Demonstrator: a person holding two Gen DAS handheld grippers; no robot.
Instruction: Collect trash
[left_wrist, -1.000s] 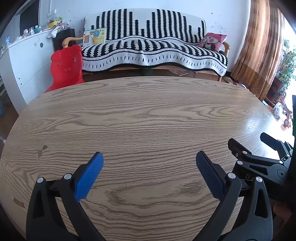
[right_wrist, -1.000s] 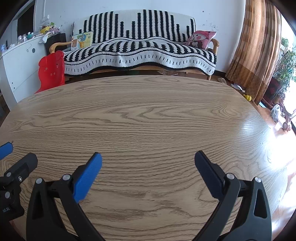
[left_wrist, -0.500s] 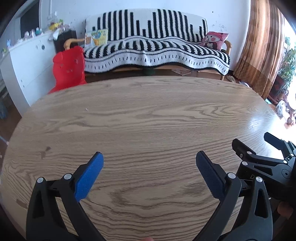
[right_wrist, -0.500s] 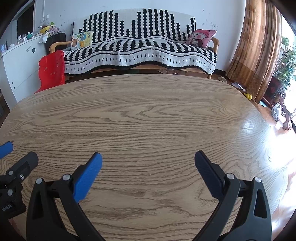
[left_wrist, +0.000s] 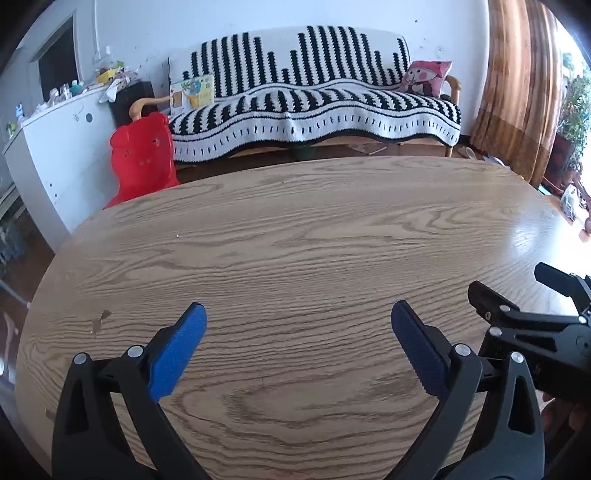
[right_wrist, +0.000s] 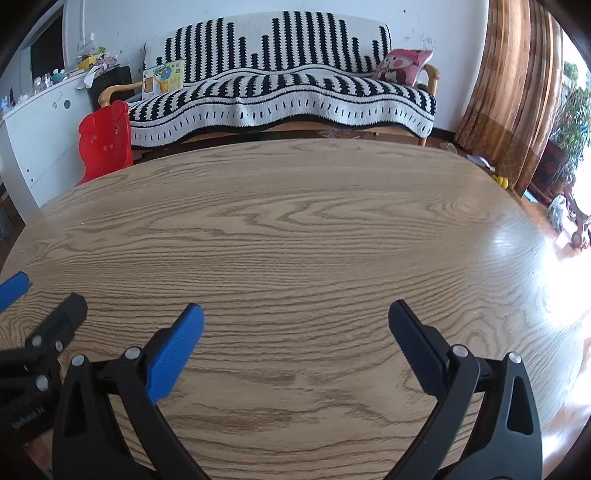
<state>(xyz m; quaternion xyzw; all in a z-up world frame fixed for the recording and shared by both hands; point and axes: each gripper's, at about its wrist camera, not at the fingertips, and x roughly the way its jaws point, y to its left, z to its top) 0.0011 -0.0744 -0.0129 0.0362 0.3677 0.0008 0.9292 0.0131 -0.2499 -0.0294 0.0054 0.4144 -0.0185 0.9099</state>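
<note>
My left gripper is open and empty, low over the near part of a wooden oval table. My right gripper is open and empty beside it, to the right, over the same table. The right gripper also shows at the right edge of the left wrist view, and the left gripper's fingers show at the left edge of the right wrist view. No trash shows on the table top in either view.
Beyond the table's far edge stand a sofa with a black-and-white striped cover, a red plastic chair and a white cabinet with clutter on top. A brown curtain hangs at the right.
The left gripper has shifted and turned a little to the left, so the scene slid rightward in its view. The right gripper has barely moved. Both stay open.
</note>
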